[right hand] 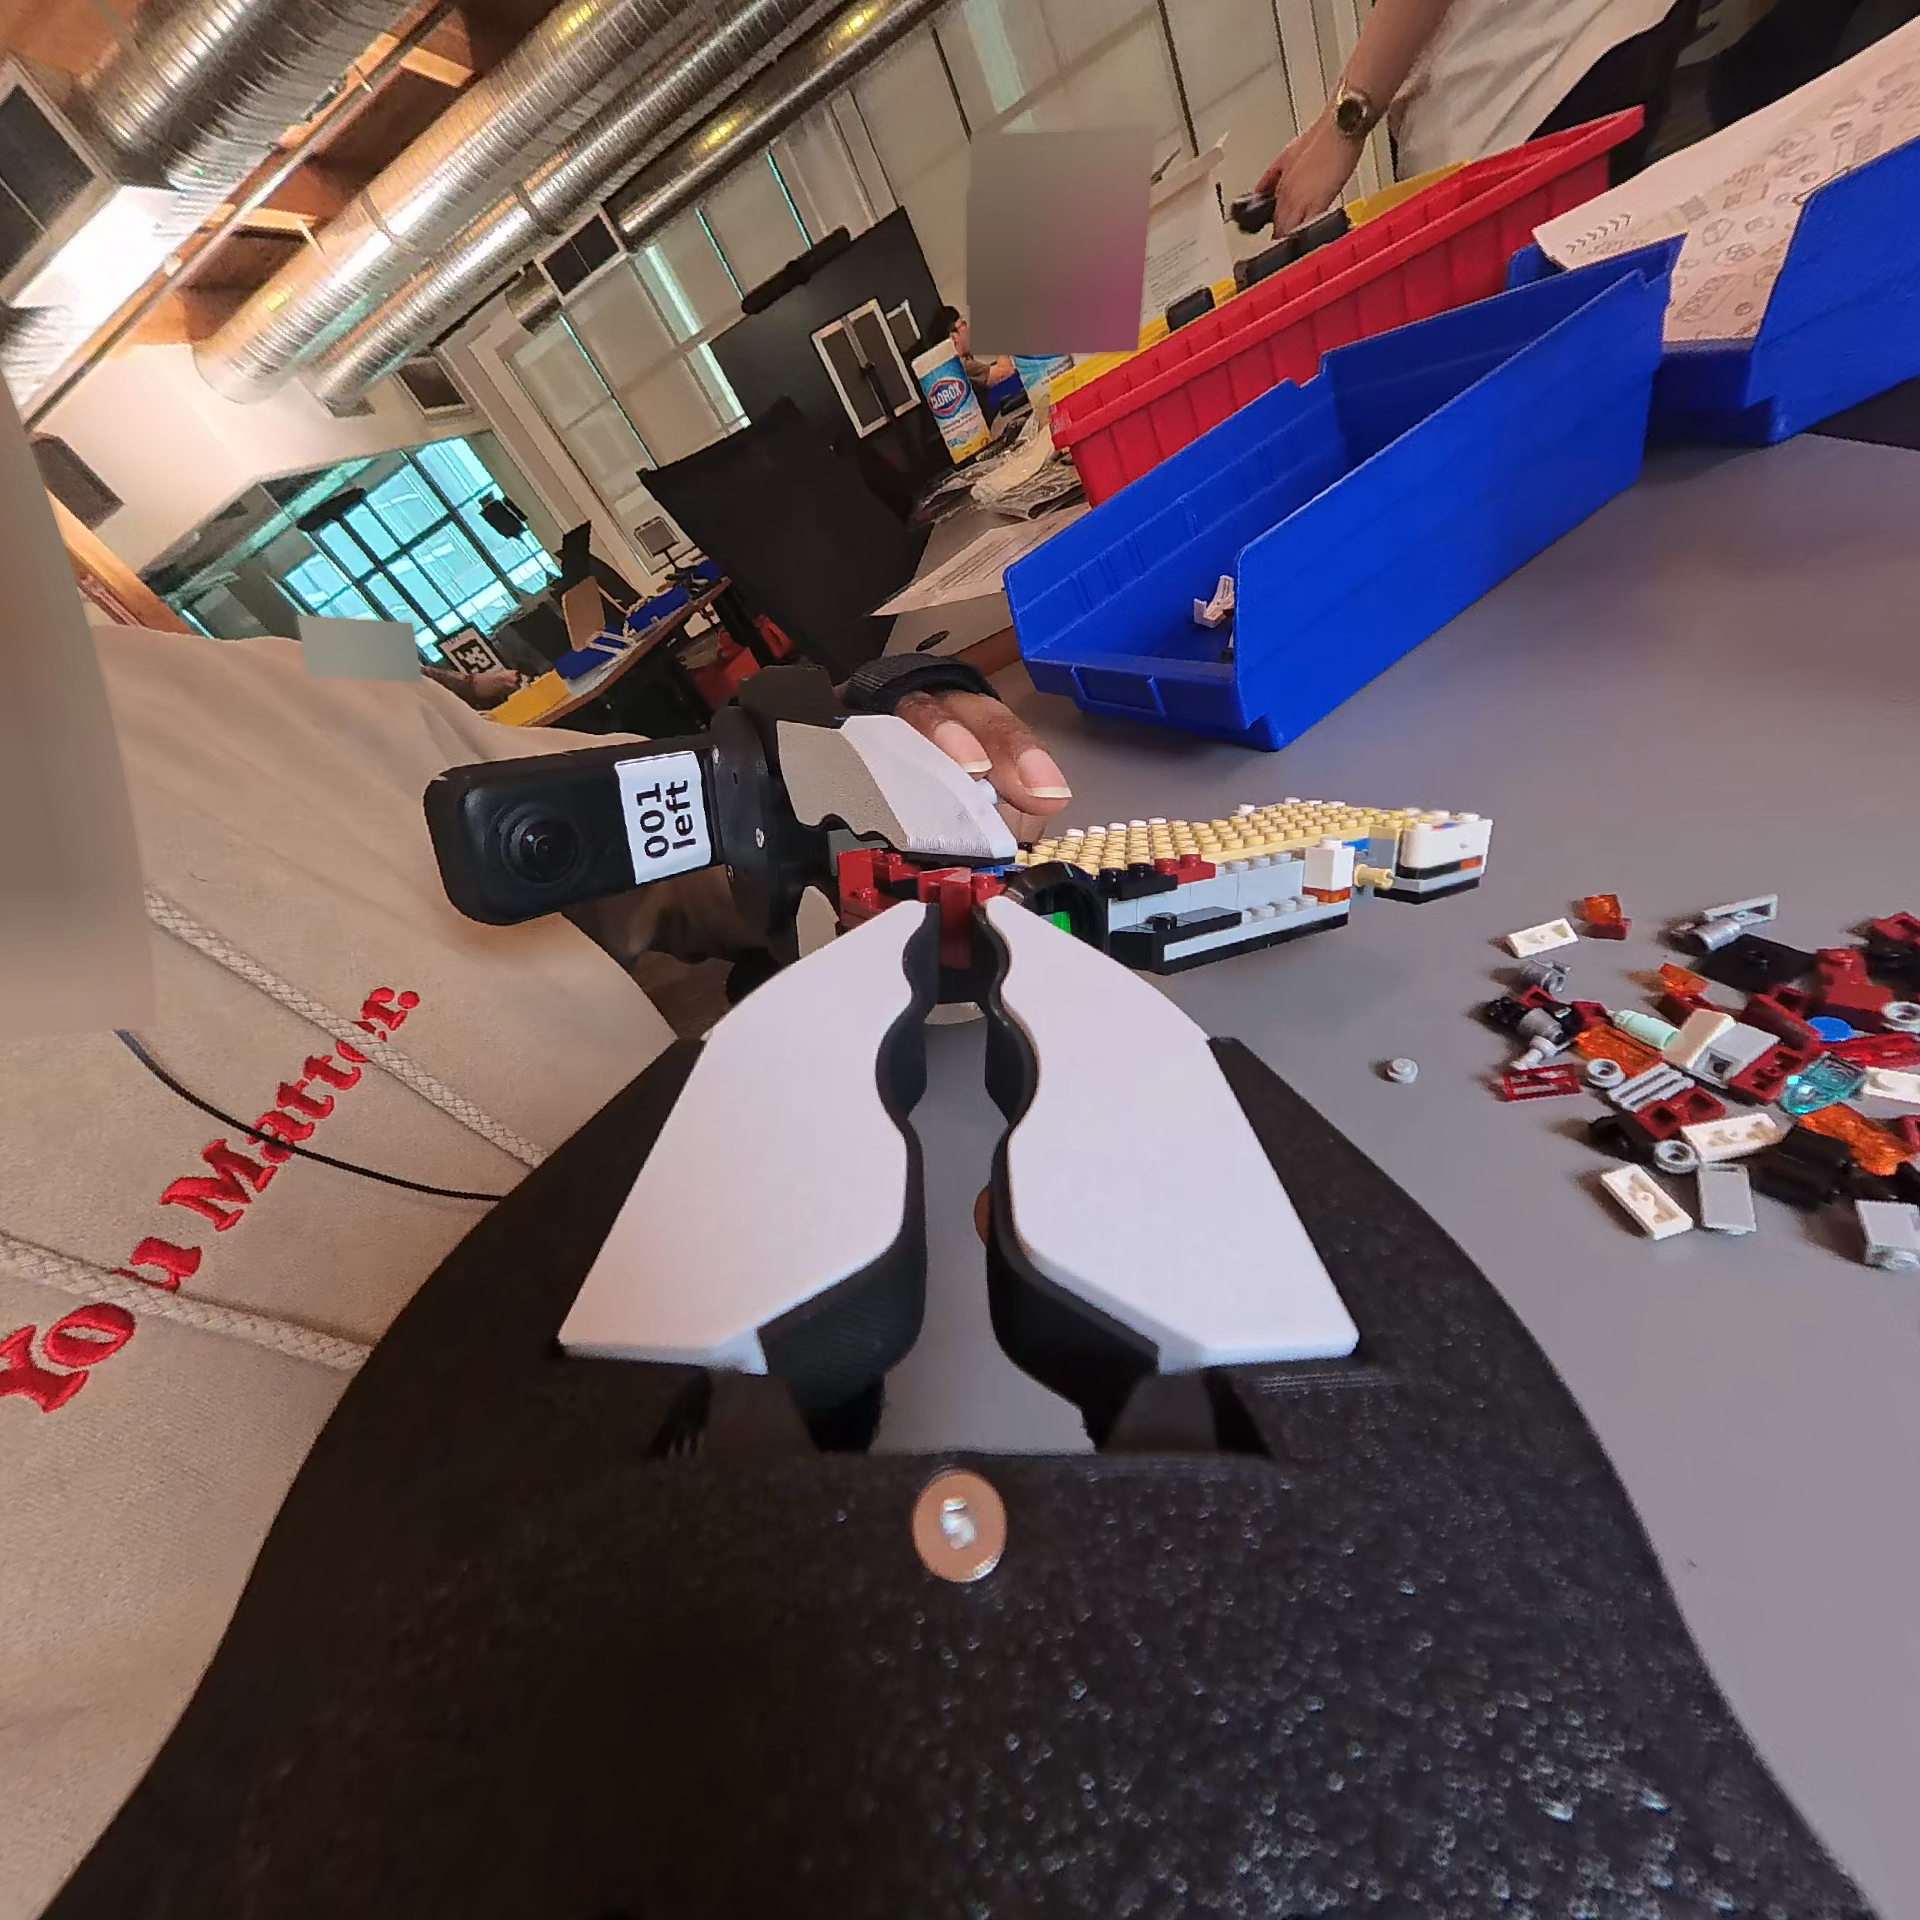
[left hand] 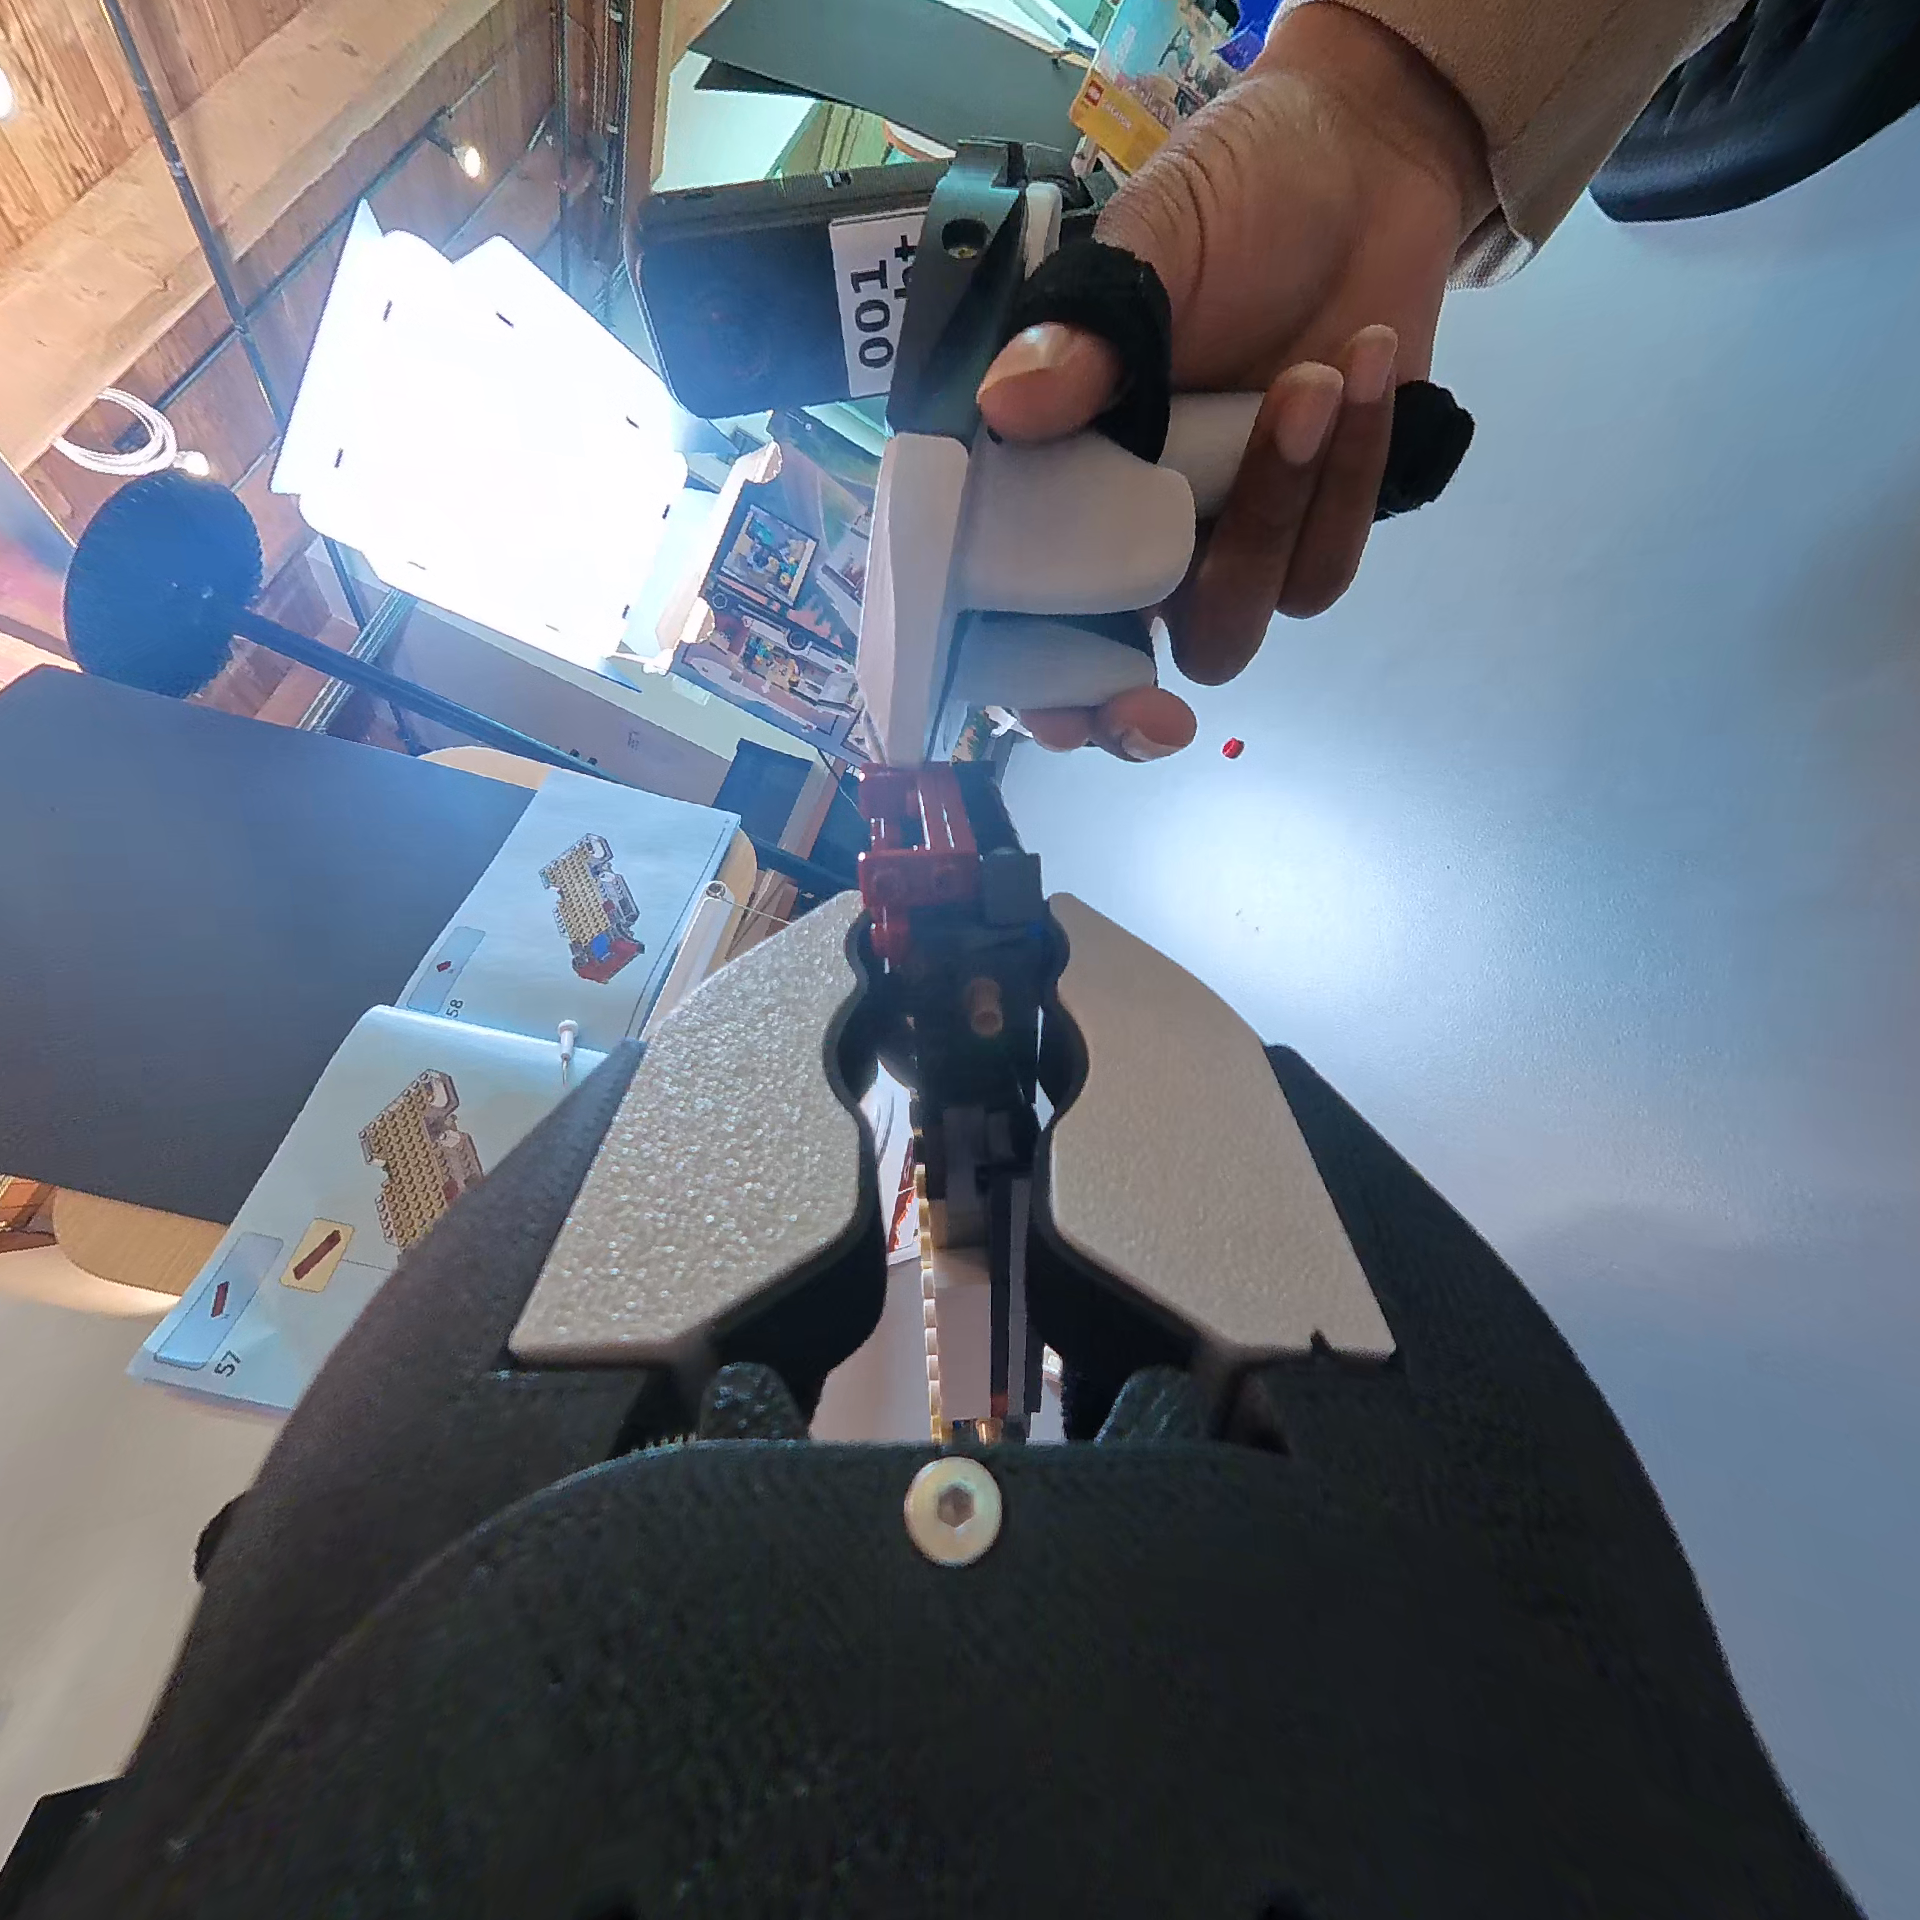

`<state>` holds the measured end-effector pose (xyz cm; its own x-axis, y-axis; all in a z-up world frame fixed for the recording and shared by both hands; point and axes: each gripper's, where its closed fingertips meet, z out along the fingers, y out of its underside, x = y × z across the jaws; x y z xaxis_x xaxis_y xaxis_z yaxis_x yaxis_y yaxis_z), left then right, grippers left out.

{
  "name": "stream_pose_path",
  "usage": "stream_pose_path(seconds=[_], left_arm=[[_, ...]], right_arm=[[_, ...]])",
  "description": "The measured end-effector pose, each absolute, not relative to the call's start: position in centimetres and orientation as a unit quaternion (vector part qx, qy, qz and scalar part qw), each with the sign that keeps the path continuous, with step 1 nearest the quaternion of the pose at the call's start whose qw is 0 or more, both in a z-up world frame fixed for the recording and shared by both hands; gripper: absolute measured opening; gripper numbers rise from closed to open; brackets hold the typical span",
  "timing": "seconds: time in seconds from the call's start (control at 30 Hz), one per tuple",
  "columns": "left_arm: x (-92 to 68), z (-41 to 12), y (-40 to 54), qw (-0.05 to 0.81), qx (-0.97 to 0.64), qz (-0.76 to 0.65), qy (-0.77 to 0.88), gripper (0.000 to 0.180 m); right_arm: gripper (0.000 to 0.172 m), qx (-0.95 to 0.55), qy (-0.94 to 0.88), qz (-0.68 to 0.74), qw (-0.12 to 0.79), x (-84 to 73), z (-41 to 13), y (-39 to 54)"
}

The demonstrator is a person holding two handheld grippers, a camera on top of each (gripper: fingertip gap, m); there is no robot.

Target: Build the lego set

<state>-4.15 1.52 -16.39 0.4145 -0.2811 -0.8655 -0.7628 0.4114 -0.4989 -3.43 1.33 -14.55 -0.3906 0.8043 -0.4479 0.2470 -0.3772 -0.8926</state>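
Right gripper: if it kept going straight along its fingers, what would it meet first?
The right gripper, shut on a small dark red brick, would likely meet the red end of the brick model first, which the left gripper clamps. Depth is unclear.

The brick model (right hand: 1247,873) had a tan studded top, grey and white sides and a dark red end. The fingers (right hand: 810,1122) were white, the bins (right hand: 1351,582) blue and red, the table (right hand: 1558,779) grey.
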Motion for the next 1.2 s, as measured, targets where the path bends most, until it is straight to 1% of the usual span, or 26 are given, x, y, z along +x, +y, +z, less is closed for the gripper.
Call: stream_pose_path(seconds=[0.67, 0.83, 0.9, 0.97, 1.07, 1.2], left_arm=[[-4.2, -16.6, 1.3, 0.668, -0.518, 0.168, 0.507, 0.027], [-4.1, -16.1, 1.1, 0.681, -0.537, 0.110, 0.486, 0.027], [-4.4, -15.4, 1.0, 0.690, -0.556, 0.055, 0.460, 0.027], [-4.7, -14.5, 0.9, 0.695, -0.579, -0.034, 0.425, 0.027], [-4.7, -12.6, 0.4, 0.684, -0.595, -0.209, 0.367, 0.027], [-3.7, -10.6, -1.5, 0.611, -0.565, -0.449, 0.325, 0.027]], right_arm=[[0.005, -0.511, -0.515, 0.655, 0.213, -3.5, -14.8, 1.2], [0.005, -0.497, -0.511, 0.665, 0.225, -3.4, -14.0, 1.1], [0.005, -0.480, -0.509, 0.675, 0.237, -3.0, -12.9, 1.3], [0.005, -0.463, -0.509, 0.677, 0.261, -2.5, -11.5, 2.0], [0.005, -0.422, -0.551, 0.635, 0.341, -1.9, -9.8, 2.9], [0.005, -0.348, -0.617, 0.543, 0.451, -1.9, -8.1, 2.4]])
